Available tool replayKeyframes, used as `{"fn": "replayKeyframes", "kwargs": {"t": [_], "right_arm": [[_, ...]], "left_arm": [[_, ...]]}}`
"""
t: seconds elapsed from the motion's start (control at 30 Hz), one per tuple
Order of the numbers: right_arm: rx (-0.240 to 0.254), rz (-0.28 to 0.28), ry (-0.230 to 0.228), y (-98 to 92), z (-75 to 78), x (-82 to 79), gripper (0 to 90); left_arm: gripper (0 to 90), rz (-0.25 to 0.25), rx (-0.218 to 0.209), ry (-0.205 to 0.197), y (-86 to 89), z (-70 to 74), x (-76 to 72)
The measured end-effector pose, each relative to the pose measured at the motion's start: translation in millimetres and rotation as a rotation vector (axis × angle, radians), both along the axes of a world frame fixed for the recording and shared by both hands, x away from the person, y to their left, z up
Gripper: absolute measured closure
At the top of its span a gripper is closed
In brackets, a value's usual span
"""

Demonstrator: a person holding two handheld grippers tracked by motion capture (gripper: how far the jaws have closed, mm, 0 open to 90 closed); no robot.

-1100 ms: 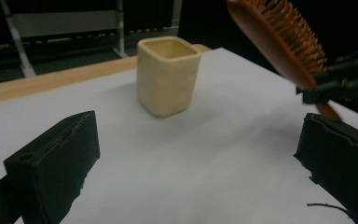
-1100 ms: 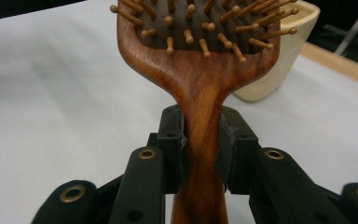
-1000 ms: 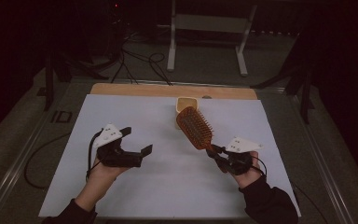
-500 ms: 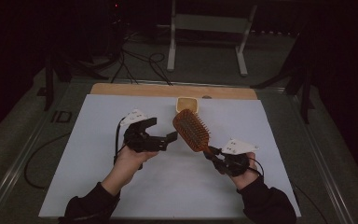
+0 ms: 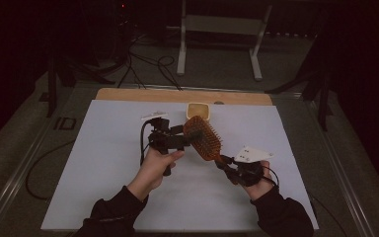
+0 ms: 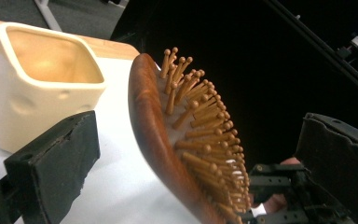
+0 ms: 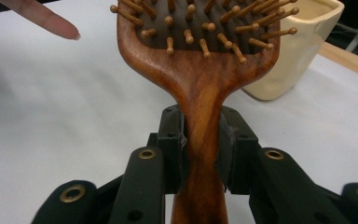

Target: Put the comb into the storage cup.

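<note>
Brush (image 5: 205,138): stiff wood, probably light; best held at handle.
Right gripper (image 7: 200,149): clamped handle.
Left gripper (image 6: 191,154): jaws apart around head.

The right gripper (image 5: 227,164) has its fingers (image 7: 179,140) clamped tight; the left gripper (image 5: 185,136), fingers (image 6: 56,163) spread wide, reaches toward it.

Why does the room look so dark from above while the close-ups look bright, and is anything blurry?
High view: surroundings nearly black, the white table dim, edges soft. Left gripper view: wooden hairbrush and cream cup well lit and fairly sharp, near jaws soft. Right gripper view: brush handle crisp between the jaws of the right gripper, far table slightly hazy.
</note>
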State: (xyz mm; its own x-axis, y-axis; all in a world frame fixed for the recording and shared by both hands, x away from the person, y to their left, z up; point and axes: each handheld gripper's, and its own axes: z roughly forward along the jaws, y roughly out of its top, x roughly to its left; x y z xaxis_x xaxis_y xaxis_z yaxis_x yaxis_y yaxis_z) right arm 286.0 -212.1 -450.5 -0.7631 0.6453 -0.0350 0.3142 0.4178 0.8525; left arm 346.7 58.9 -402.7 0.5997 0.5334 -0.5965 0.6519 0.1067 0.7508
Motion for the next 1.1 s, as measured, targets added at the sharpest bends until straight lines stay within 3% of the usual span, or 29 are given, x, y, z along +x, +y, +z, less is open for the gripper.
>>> {"fn": "replayKeyframes", "kwargs": {"t": [0.3,0.4,0.6,0.87,1.1], "right_arm": [[-0.005,0.006,-0.008,1.4,0.1,-0.5,73.2],[-0.009,0.009,-0.001,1.9,-0.7,-0.3,73.2],[-0.005,0.008,-0.001,1.3,-0.9,0.5,73.2],[-0.005,0.002,0.006,1.2,-2.2,1.0,73.2],[-0.007,0.009,0.011,0.9,-4.5,2.2,73.2]], "left_arm": [[15.6,0.003,0.028,0.012,-13.9,-5.2,0.0],[22.5,0.025,0.072,0.011,-15.4,-3.7,0.0],[33.9,0.059,0.058,0.025,-14.2,-5.6,0.7],[45.6,0.063,-0.002,0.054,-11.8,-6.8,2.4],[52.7,0.049,0.019,0.0,-17.7,1.6,-3.5]]}}
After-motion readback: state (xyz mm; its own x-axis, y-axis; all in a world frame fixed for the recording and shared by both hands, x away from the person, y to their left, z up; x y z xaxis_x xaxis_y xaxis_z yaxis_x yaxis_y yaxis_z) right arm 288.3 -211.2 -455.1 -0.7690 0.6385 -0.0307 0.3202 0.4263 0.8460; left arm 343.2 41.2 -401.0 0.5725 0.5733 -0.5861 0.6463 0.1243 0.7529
